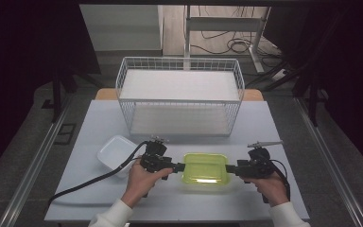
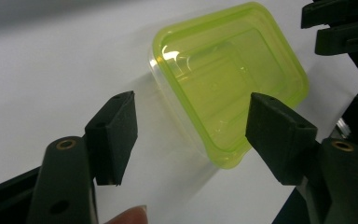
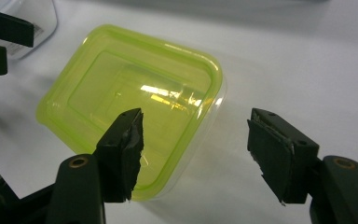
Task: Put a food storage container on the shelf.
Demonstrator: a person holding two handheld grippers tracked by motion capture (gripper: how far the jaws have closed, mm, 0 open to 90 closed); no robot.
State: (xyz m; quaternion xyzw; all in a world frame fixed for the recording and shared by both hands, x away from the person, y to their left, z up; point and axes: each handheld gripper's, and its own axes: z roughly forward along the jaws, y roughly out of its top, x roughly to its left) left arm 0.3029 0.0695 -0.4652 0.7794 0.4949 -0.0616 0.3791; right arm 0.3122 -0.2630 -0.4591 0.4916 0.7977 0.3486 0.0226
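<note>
While a white wire basket (image 1: 179,97) stands at the far edge of the table (image 1: 90,123), a yellow-green tub (image 1: 204,168) sits near the front edge, about midway along it; a clear tub (image 1: 113,153) lies to its left, nearer the left edge; the left gripper (image 1: 180,167) is at the green tub's left rim and the right gripper (image 1: 229,169) at its right rim, both released, nothing pinched.
</note>
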